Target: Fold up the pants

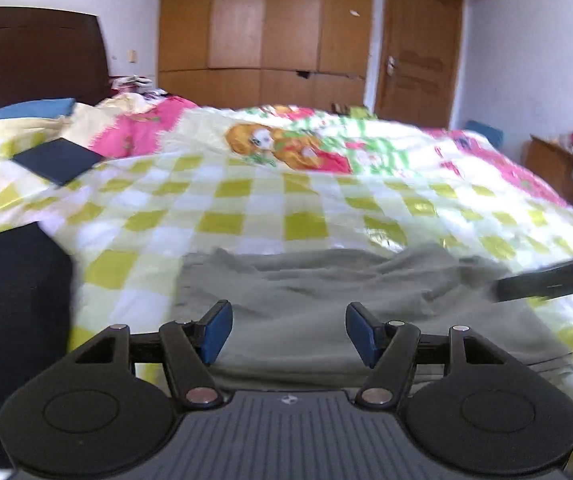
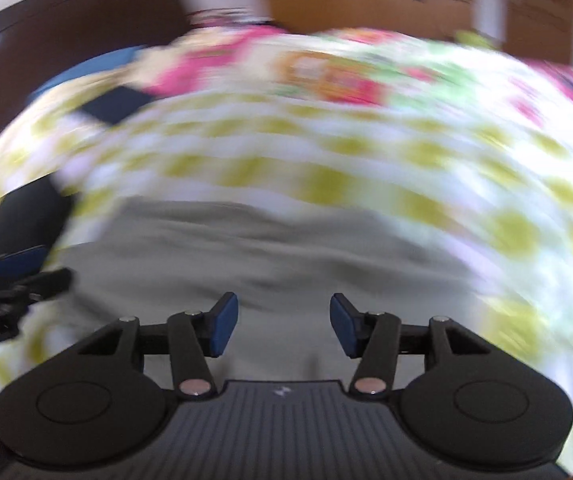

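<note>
Grey-green pants (image 1: 306,300) lie folded in a flat stack on the checkered bedspread (image 1: 246,200), near the bed's front edge. My left gripper (image 1: 288,330) is open and empty, just above the near part of the pants. My right gripper (image 2: 284,326) is open and empty above the same pants (image 2: 246,256); its view is blurred by motion. The right gripper's finger shows at the right edge of the left wrist view (image 1: 550,282). The left gripper shows at the left edge of the right wrist view (image 2: 10,276).
A dark folded garment (image 1: 14,304) lies left of the pants. A dark flat square item (image 1: 56,160) lies farther back left. A blue pillow (image 1: 26,110) and dark headboard (image 1: 34,56) are behind. A wooden wardrobe (image 1: 262,28), a door (image 1: 418,52) and a side table (image 1: 566,172) stand beyond the bed.
</note>
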A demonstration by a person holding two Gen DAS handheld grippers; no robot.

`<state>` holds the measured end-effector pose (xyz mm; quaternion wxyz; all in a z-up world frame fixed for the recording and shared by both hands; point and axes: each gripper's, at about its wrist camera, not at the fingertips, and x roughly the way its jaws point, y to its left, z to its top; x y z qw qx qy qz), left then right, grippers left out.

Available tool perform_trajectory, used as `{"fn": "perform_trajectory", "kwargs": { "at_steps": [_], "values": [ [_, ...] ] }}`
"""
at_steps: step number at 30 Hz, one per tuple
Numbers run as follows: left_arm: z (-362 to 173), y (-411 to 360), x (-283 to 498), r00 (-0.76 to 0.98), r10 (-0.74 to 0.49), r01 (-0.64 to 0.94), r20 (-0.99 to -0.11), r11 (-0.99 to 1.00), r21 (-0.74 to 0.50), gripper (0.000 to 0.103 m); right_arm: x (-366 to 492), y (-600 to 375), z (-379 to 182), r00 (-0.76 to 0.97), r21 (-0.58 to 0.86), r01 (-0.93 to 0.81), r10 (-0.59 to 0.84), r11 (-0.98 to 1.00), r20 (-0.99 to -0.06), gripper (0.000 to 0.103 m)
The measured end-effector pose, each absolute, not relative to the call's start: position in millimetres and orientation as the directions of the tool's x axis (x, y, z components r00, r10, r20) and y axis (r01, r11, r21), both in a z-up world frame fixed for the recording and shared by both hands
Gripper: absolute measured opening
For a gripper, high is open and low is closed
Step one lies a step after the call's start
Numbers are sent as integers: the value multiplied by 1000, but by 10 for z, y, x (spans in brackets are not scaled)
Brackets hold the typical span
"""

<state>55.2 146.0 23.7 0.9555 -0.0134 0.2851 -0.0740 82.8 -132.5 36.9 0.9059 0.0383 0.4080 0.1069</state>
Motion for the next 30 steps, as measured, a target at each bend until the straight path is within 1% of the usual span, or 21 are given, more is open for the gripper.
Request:
{"fn": "perform_trajectory", "kwargs": {
  "at_steps": [2, 4, 5, 6, 7, 9, 11, 12, 13, 14, 15, 17, 18, 19, 20, 21, 22, 24, 26, 29, 30],
  "values": [
    [85, 1347, 647, 779, -113, 121, -616, 992, -29, 75, 785, -1659, 246, 650, 179, -57, 173, 982, -740, 55],
    [-179, 1333, 797, 692, -84, 110, -717, 994, -11, 75, 778, -1941, 97, 627, 261, 24, 189, 965, -756, 55],
    [-219, 1318, 778, 691, -81, 109, -718, 994, -7, 75, 793, -2040, 5, 606, 317, 47, 225, 947, -763, 55],
    [-206, 1287, 738, 702, -71, 117, -708, 993, 17, 75, 804, -2105, -79, 592, 372, 58, 269, 926, -760, 55],
    [-163, 1235, 722, 701, -54, 132, -711, 990, 55, 76, 816, -2144, -149, 584, 412, 58, 304, 909, -753, 57],
    [-60, 1154, 715, 701, -26, 135, -713, 986, 97, 75, 841, -2174, -217, 587, 448, 39, 342, 893, -734, 59],
    [55, 1079, 757, 711, -37, 140, -702, 986, 89, 75, 872, -2224, -226, 590, 498, 5, 400, 867, -702, 59],
    [123, 1031, 771, 721, -45, 147, -692, 985, 88, 75, 875, -2259, -241, 583, 525, -2, 428, 851, -690, 50],
    [196, 939, 798, 733, -58, 162, -678, 983, 91, 75, 906, -2256, -246, 567, 549, -12, 458, 836, -685, 23],
    [235, 855, 855, 741, -77, 184, -667, 979, 92, 75, 933, -2250, -243, 543, 574, -25, 494, 818, -679, 10],
    [267, 755, 902, 746, -100, 215, -658, 972, 96, 75, 943, -2255, -220, 530, 599, -40, 526, 799, -665, 7],
    [296, 469, 978, 748, -156, 298, -645, 947, 116, 75, 908, -2261, -126, 527, 599, -96, 551, 795, -647, 8],
    [276, 324, 1018, 737, -186, 344, -650, 931, 125, 75, 906, -2273, -84, 523, 578, -119, 546, 807, -655, 12],
    [243, 160, 1041, 718, -218, 396, -661, 909, 131, 75, 916, -2297, -52, 528, 550, -127, 526, 825, -667, 13],
    [218, 43, 1045, 703, -242, 435, -669, 890, 136, 75, 929, -2333, -13, 544, 510, -141, 497, 848, -676, 16],
    [187, -87, 1019, 688, -268, 477, -675, 867, 142, 75, 938, -2370, 30, 569, 463, -157, 463, 872, -680, 22],
    [170, -196, 973, 675, -290, 512, -678, 846, 147, 75, 941, -2402, 75, 592, 419, -164, 429, 893, -682, 33],
    [119, -384, 869, 636, -349, 579, -688, 805, 126, 75, 1039, -2471, 105, 611, 375, -202, 416, 905, -674, 45],
    [53, -556, 771, 592, -391, 631, -705, 769, 104, 76, 1175, -2453, 100, 618, 302, -263, 400, 916, -676, 45],
    [-22, -750, 668, 570, -396, 667, -719, 734, 125, 76, 1344, -2304, 37, 621, 112, -375, 339, 920, -707, 43],
    [-21, -780, 652, 571, -397, 671, -719, 730, 130, 76, 1389, -2264, 3, 618, 72, -400, 327, 914, -715, 43]
  ]
}}
